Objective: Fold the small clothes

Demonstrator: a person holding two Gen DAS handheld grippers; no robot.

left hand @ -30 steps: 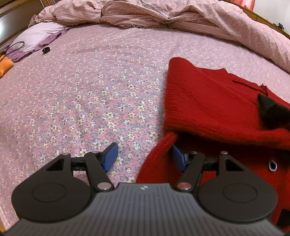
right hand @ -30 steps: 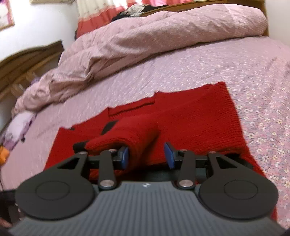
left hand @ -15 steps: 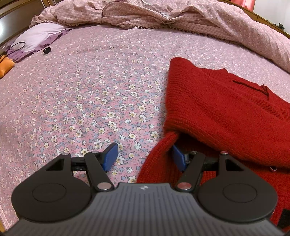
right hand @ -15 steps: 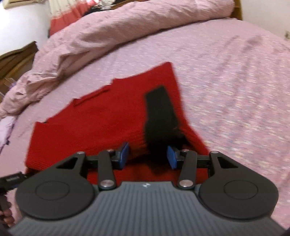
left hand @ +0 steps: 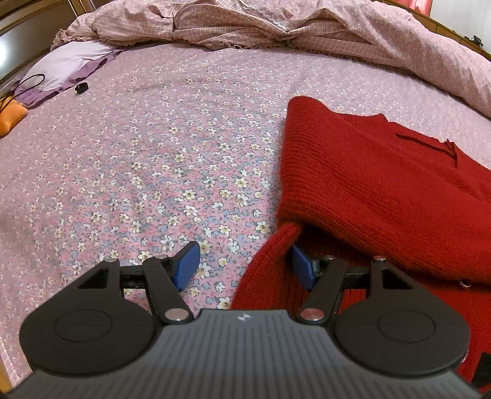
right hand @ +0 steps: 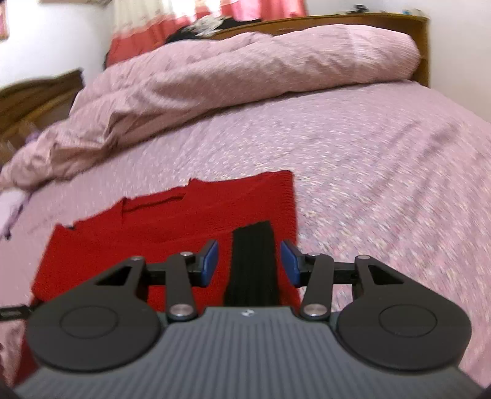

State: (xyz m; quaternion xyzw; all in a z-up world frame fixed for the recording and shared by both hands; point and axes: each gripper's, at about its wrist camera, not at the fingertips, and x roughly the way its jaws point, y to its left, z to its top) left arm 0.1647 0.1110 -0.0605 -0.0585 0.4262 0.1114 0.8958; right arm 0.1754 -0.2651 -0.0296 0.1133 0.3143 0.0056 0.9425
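Observation:
A red knit sweater (left hand: 383,190) lies partly folded on the flowered bed sheet (left hand: 153,153). My left gripper (left hand: 245,265) is open at the sweater's near left edge; a red fold lies between its blue pads (left hand: 187,264), and the right pad sits under the cloth. In the right wrist view the sweater (right hand: 184,221) lies flat with a black ribbed cuff (right hand: 253,261) on top. My right gripper (right hand: 249,264) is open just above, the cuff between the pads and untouched.
A rumpled pink quilt (left hand: 276,24) lies across the far side of the bed, also in the right wrist view (right hand: 230,73). A purple cloth (left hand: 67,64), a small black object (left hand: 81,88) and an orange thing (left hand: 10,118) lie far left. A wooden headboard (right hand: 423,46) stands behind.
The right gripper laid the folded sleeve down on the sweater, let it go and drew back. The left gripper has stayed almost still and open.

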